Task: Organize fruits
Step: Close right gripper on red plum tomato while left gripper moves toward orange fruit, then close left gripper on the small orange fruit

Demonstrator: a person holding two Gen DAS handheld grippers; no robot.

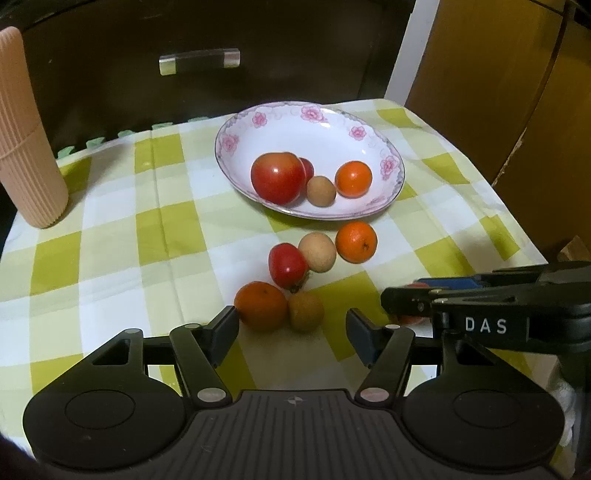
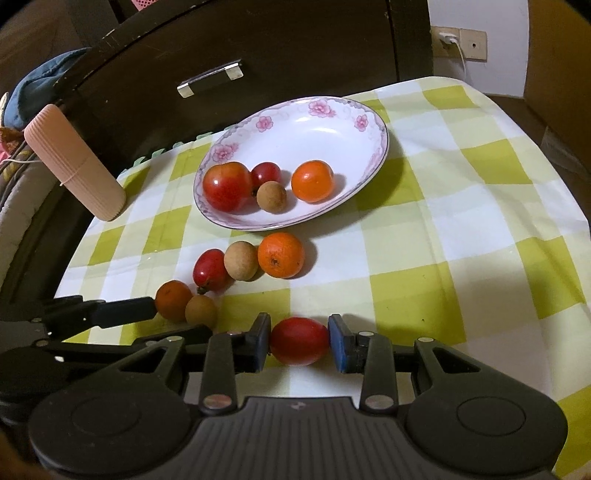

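Between the right tool's [image 2: 299, 341] pads, red fruit [image 2: 299, 340] gripped, left tool [image 1: 293, 328] half open, empty

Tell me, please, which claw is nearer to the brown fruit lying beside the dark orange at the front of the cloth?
The left claw: the brown fruit lies just ahead, between its open fingers. The right claw is off to its side, shut on a red fruit.

Lighting: warm indoor, from above; bright on the checked cloth [image 1: 110, 236], dim on the dark cabinet [image 1: 184, 29] behind; glare spots on the plate [image 2: 325, 129] and large red fruit [image 1: 277, 178]; soft shadows right of fruit; strong fisheye bending and dark corners; focus fair, slightly soft throughout
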